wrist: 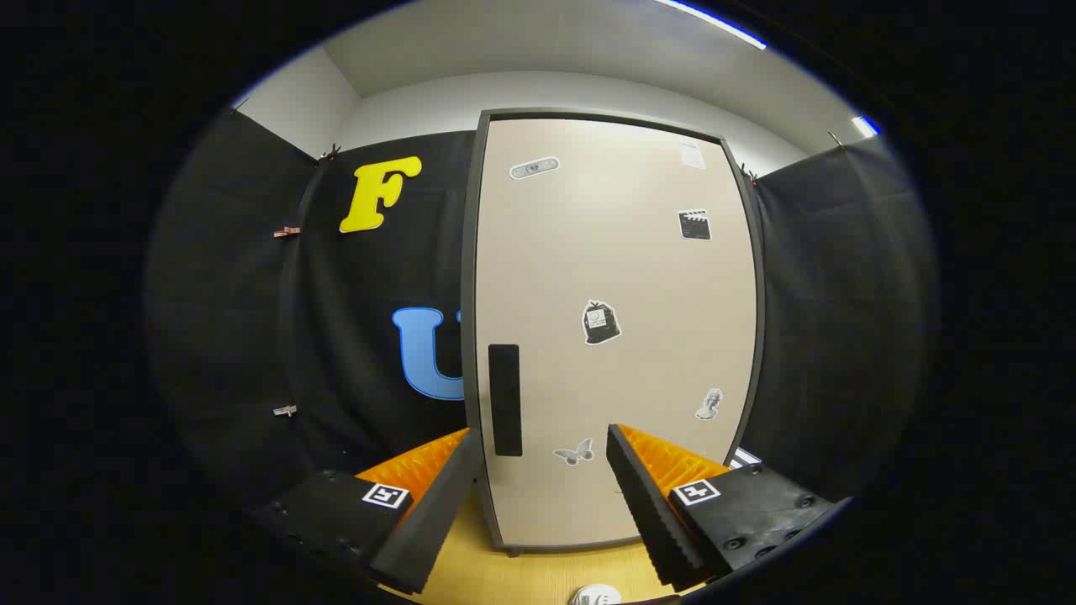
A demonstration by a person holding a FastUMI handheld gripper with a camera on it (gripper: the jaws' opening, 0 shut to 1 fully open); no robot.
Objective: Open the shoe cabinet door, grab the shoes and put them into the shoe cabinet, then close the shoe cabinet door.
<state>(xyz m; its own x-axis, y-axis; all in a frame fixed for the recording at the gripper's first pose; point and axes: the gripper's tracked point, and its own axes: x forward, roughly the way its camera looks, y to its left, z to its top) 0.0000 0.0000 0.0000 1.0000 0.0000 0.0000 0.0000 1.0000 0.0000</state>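
Observation:
The shoe cabinet point(618, 336) stands upright just ahead of me, its beige door shut and dotted with small stickers. A dark vertical handle point(504, 399) sits near the door's left edge, low down, just beyond my left finger. My gripper point(545, 437) is open with nothing between its fingers, and the lower part of the door shows in the gap. Between the fingers, close to me on the floor, lies a small white rounded thing point(595, 596), mostly cut off; I cannot tell whether it is a shoe.
The cabinet stands on a light wooden floor point(538, 576). Black cloth walls close in on its left point(353, 336) and right point(832, 336). A white ceiling and wall rise above them.

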